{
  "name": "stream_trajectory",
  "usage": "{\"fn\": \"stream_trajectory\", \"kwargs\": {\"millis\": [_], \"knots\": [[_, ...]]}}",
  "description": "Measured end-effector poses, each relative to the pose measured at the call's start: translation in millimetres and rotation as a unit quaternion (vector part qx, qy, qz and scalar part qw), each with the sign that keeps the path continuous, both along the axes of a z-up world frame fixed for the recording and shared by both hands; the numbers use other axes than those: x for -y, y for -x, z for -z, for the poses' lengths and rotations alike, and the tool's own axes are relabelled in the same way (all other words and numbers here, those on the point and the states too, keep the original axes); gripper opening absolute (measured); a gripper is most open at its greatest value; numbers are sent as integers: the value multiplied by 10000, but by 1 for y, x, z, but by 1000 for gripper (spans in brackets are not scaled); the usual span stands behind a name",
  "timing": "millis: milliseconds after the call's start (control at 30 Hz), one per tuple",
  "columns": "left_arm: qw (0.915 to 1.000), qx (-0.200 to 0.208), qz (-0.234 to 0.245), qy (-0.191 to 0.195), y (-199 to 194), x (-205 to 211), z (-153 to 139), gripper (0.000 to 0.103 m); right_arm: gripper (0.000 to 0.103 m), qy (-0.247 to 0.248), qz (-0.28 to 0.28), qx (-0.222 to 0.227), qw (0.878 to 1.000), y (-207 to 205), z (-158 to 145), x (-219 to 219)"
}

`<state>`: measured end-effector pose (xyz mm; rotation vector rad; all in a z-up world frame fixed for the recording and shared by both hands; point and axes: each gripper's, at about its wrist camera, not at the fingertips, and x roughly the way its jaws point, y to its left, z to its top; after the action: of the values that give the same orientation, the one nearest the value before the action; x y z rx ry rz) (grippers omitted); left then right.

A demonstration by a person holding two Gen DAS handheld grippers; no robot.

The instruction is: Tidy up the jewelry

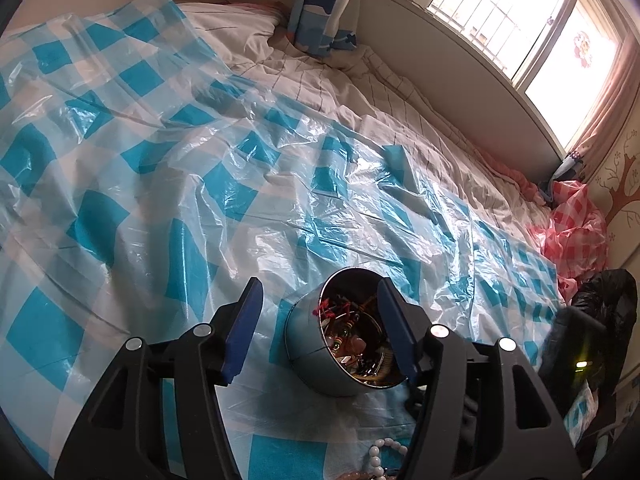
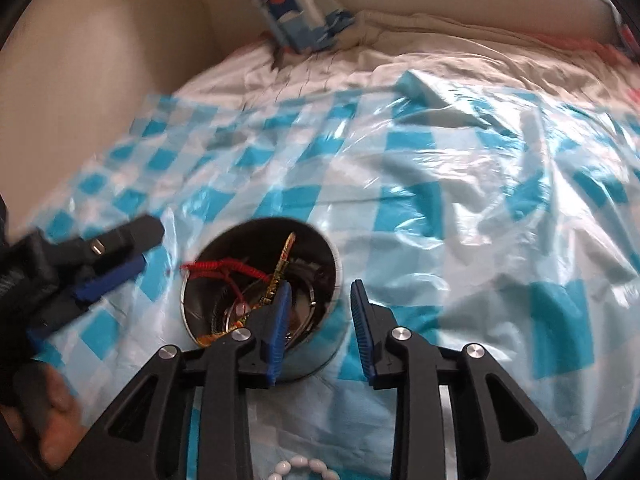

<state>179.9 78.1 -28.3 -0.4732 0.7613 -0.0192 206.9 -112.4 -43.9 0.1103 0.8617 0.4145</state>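
Jewelry [image 2: 256, 280] already fills the round metal tin [image 1: 312, 344] on the bed's checked plastic sheet [image 1: 160, 200], so both the left hand-held gripper [image 1: 320, 328] and right hand-held gripper [image 2: 320, 328], jaws apart and empty, should next fetch the white bead bracelet [image 2: 304, 465] gently.

Blue-and-white checked plastic sheet [image 1: 168, 168] spread crumpled over bed, covering most of it. White quilt [image 1: 320, 84] with thin grid lines bare along far edge. Blue patterned pillow [image 1: 324, 8] propped upright at far edge against wall. Pink checked plastic [image 1: 572, 224] bunched at right corner. Barred window [image 1: 532, 28] above right edge, curtain [image 1: 608, 120] beside it. Tree decal [image 1: 624, 188] on wall.
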Motion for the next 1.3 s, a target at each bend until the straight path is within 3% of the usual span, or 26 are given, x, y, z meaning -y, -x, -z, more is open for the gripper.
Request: {"fn": "stream_trajectory", "kwargs": {"millis": [233, 433, 600, 733, 833, 867, 933, 1033, 1233, 1267, 1300], "knots": [[9996, -72, -263, -41, 2, -9, 2, 57, 49, 724, -11, 212, 9971, -2, -2, -9], [9993, -133, -335, -62, 5, -13, 4, 57, 63, 928, 132, 203, 9954, 5, -9, 13], [9996, -195, -186, -65, 19, -8, 1, 57, 64, 679, 264, 149, 9972, 12, -20, 39], [9993, -265, 59, -254, 38, 6, 1, 59, 64, -6, 313, -172, 9994, 30, -18, 73], [9979, -391, 314, -398, 51, 19, 6, 59, 63, -499, 9, -517, 9974, 49, -10, 87], [9975, -410, 388, -437, 55, 22, 6, 59, 61, -537, -84, -569, 9969, 55, -9, 88], [9960, -439, 533, -572, 64, 31, 8, 59, 44, -452, -348, -661, 9962, 67, -6, 82], [9942, -481, 727, -633, 74, 37, 9, 60, 32, -245, -671, -817, 9941, 79, 3, 67], [9846, -536, 1380, -927, 94, 58, 13, 60, 30, 567, -832, -745, 9921, 87, 19, 42], [9812, -558, 1528, -1039, 96, 65, 15, 60, 25, 706, -812, -670, 9919, 86, 20, 39], [9786, -569, 1624, -1130, 97, 70, 16, 60, 15, 1027, -641, -543, 9912, 85, 20, 38]]}}
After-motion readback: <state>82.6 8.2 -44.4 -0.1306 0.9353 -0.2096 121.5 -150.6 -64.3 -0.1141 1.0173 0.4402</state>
